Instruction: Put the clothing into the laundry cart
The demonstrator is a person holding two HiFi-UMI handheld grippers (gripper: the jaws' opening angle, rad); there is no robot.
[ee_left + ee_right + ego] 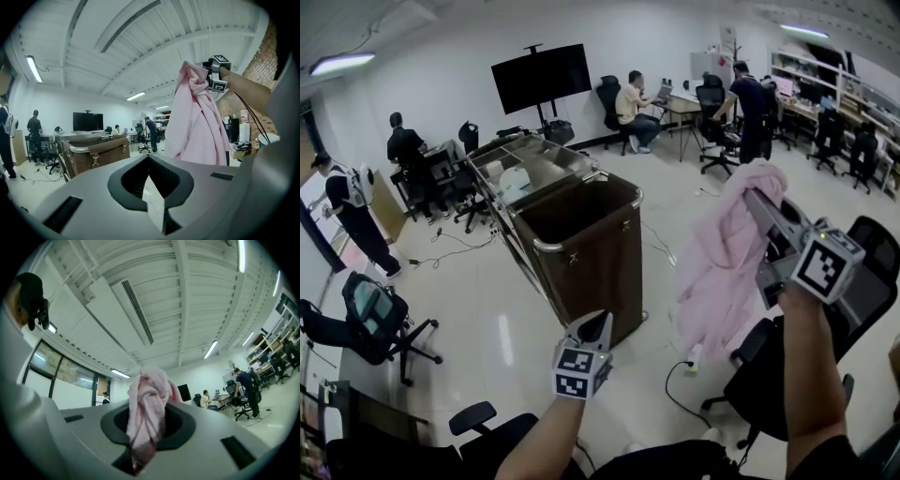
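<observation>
A pink garment [724,267] hangs in the air to the right of the brown laundry cart [581,246], whose top is open. My right gripper [757,199] is shut on the garment's top, raised at about shoulder height. In the right gripper view a bunched fold of the garment [146,414] fills the space between the jaws. My left gripper [601,322] is low, in front of the cart's near corner, with its jaws together and nothing in them. The left gripper view shows the garment [197,129] hanging from the right gripper [213,78], with the cart [93,157] at the left.
A metal trolley [520,164] stands right behind the cart. Black office chairs sit under my right arm [769,375] and at the left [370,323]. A cable [680,392] lies on the floor. Several people work at desks along the far wall, near a TV [541,77].
</observation>
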